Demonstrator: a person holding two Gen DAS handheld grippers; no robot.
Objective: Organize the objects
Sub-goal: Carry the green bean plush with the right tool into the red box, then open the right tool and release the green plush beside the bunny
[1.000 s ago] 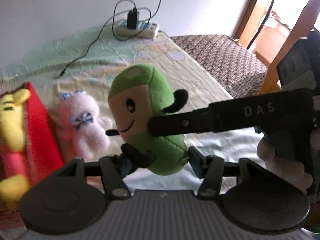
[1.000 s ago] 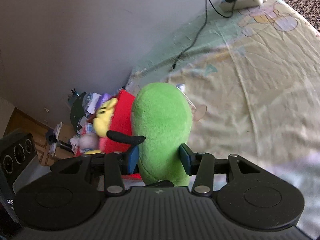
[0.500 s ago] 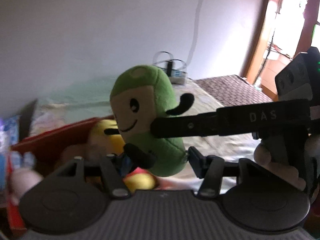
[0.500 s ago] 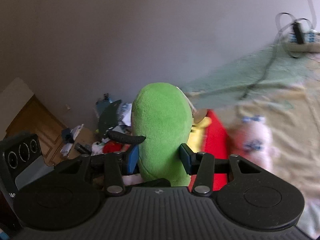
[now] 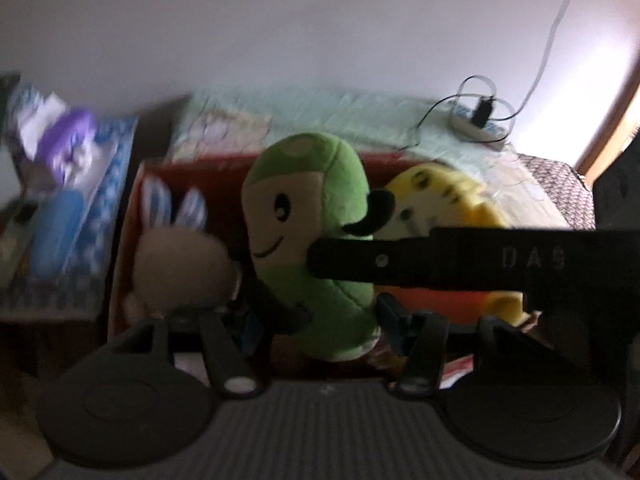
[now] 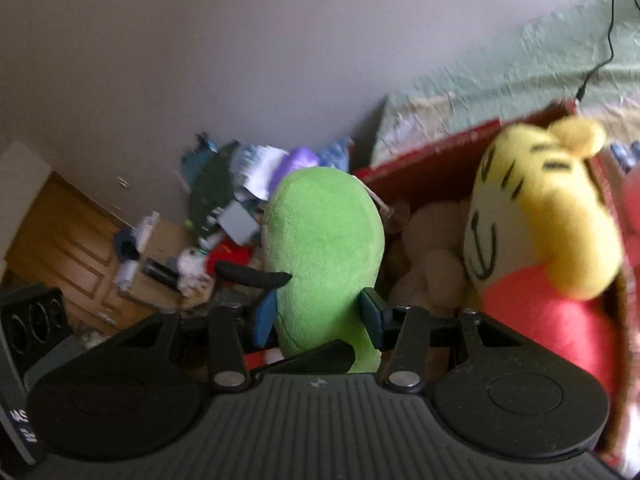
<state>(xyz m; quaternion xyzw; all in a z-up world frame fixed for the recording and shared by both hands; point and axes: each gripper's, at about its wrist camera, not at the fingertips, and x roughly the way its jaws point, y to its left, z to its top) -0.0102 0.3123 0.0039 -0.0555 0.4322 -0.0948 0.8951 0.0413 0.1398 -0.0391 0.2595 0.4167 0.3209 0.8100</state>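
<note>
A green bean-shaped plush toy (image 5: pixel 304 216) with a smiling face hangs in the air over an open red box (image 5: pixel 192 168). My left gripper (image 5: pixel 320 324) is shut on its lower body. My right gripper (image 6: pixel 320 312) is also shut on the green toy (image 6: pixel 324 240), seen from behind, with its blue pads pressing both sides. In the left wrist view one of the right gripper's black fingers (image 5: pixel 400 264) crosses in from the right onto the toy. Inside the box lie a yellow striped plush (image 5: pixel 440 200) and a beige bunny (image 5: pixel 180 264) with blue-striped ears.
The red box (image 6: pixel 440 140) stands at the bed's end against the wall, with the yellow plush (image 6: pixel 540 216) filling its right side. Left of it lies a cluttered heap (image 6: pixel 248 184) beside a wooden cabinet (image 6: pixel 68 240). A power strip (image 5: pixel 476 124) sits far back on the sheet.
Both grippers have carried the green toy leftward from above the bed to above the red box. The pink bunny on the sheet has left the view.
</note>
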